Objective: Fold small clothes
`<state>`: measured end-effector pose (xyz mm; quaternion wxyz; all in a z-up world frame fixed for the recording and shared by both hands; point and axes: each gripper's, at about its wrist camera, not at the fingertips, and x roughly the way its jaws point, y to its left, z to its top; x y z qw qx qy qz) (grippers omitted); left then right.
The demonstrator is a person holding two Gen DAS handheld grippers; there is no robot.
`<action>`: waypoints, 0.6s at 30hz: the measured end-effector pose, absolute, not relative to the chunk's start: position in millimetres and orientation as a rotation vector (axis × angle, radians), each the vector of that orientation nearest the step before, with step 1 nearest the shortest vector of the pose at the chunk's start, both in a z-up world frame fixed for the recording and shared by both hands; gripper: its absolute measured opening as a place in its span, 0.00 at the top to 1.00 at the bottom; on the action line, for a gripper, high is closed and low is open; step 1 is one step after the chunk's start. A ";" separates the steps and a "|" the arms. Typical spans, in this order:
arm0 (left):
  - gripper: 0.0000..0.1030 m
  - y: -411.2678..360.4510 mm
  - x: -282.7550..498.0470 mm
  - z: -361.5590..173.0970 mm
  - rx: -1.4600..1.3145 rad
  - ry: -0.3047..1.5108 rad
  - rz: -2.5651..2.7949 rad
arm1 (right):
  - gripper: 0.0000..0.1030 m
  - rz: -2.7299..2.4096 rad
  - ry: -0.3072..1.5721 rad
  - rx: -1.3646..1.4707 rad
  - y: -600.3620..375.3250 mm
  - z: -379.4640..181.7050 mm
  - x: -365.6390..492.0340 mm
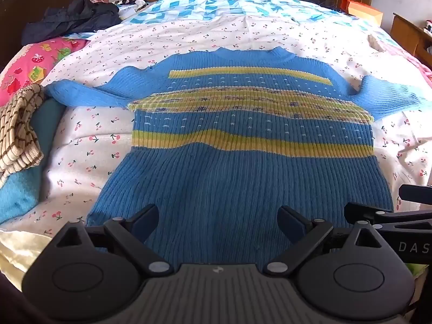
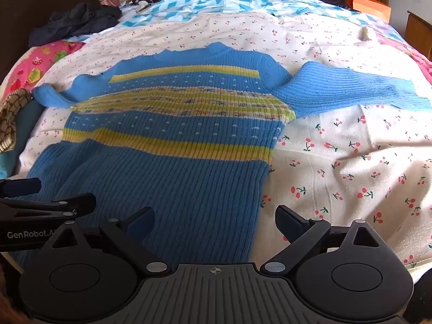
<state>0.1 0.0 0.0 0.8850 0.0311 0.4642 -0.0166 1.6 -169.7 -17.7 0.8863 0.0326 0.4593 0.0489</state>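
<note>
While its sleeves lie spread to either side, a small blue ribbed sweater (image 1: 243, 135) with yellow-green stripes rests flat, front up, on a cherry-print bedsheet (image 2: 351, 162), collar pointing away from both cameras and hem nearest them. Knitted and ribbed, it looks soft, stretchy and light, likely to drape and sag when lifted rather than hold a crease, so a pinch at a sleeve cuff (image 2: 415, 100) or at the hem corners would seem the surest hold for a first fold. Over the hem, the left gripper (image 1: 218, 221) hovers with its fingers spread wide and nothing between them; the right gripper (image 2: 214, 220) hangs likewise parted and empty at the sweater's right edge, one finger over the knit, the other over the sheet. A cream striped knit garment (image 1: 19, 132) lies heaped at the left, a dark jacket (image 1: 73, 19) farther up the bed.
</note>
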 end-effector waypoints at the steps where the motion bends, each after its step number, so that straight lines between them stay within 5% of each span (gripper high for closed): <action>1: 0.04 -0.2 0.1 0.1 0.065 0.965 -0.034 | 0.07 0.103 0.953 0.070 -169.8 -17.6 1.6; 18: 0.04 0.4 -2.7 -6.1 0.058 0.966 -0.026 | 0.07 0.104 0.965 0.056 -167.4 -21.0 2.1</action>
